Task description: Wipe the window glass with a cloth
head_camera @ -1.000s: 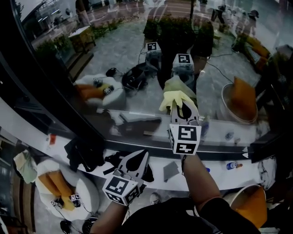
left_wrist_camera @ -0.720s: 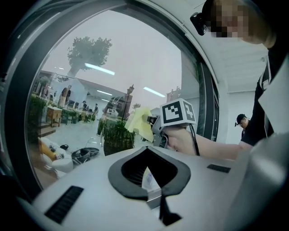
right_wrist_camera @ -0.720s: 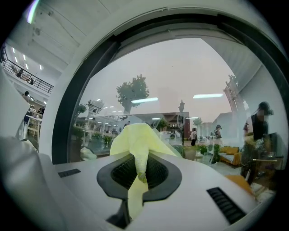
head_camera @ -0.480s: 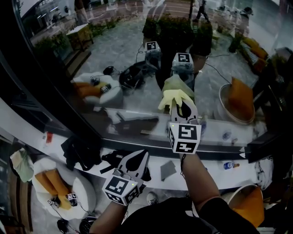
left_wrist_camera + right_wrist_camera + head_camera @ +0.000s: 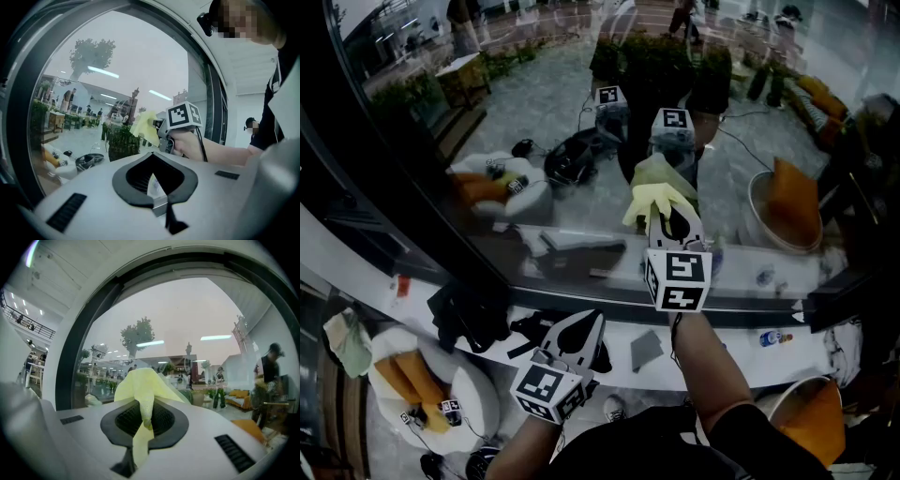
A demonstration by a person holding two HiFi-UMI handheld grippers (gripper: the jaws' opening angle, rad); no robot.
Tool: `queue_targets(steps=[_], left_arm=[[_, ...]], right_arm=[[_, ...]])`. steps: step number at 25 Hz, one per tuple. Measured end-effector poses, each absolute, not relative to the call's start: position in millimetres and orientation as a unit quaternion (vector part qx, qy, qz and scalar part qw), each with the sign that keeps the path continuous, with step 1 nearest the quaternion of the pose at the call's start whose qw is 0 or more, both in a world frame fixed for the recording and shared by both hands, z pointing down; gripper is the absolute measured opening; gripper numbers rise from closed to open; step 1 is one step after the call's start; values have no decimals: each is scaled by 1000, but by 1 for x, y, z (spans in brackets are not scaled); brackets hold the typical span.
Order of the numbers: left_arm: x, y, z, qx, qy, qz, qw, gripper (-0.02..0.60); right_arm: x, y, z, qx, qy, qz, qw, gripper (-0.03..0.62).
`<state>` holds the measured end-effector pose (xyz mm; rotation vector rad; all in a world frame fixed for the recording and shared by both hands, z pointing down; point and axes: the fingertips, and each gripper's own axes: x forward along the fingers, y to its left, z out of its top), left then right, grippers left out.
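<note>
The window glass (image 5: 553, 131) fills the upper head view and reflects both marker cubes. My right gripper (image 5: 672, 223) is raised to it, shut on a pale yellow cloth (image 5: 660, 193) that bunches over the jaw tips and lies against the pane. In the right gripper view the cloth (image 5: 140, 385) is pinched between the jaws of the right gripper (image 5: 145, 419) and hangs down toward the camera. My left gripper (image 5: 581, 330) hangs lower and to the left, off the glass, jaws together with nothing held. The left gripper view looks past the left gripper (image 5: 154, 180) to the right gripper (image 5: 157, 125) and cloth (image 5: 143, 127).
A dark window frame (image 5: 384, 178) curves along the left. A white sill (image 5: 741, 361) runs below the glass with a small bottle (image 5: 774, 338) and a grey scrap (image 5: 647, 350). Lower down stand round chairs with orange cushions (image 5: 412, 380).
Both grippers stay almost where they were; the cloth remains pressed on the glass. Only reflected people at the top of the pane have shifted.
</note>
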<state>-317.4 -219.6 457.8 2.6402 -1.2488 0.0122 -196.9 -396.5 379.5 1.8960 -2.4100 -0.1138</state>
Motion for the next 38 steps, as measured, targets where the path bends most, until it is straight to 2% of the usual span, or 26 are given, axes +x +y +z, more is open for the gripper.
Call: queue_targets(steps=[5, 20, 38], left_arm=[[-316, -214, 457, 900, -422, 3, 109, -2], [-306, -218, 428, 911, -403, -16, 83, -2], [-252, -228, 380, 931, -360, -45, 42, -2]], right_arm=[[-199, -386, 378, 605, -796, -19, 24, 37], [-221, -353, 302, 579, -811, -85, -3, 37], [-162, -361, 259, 610, -787, -92, -13, 38]])
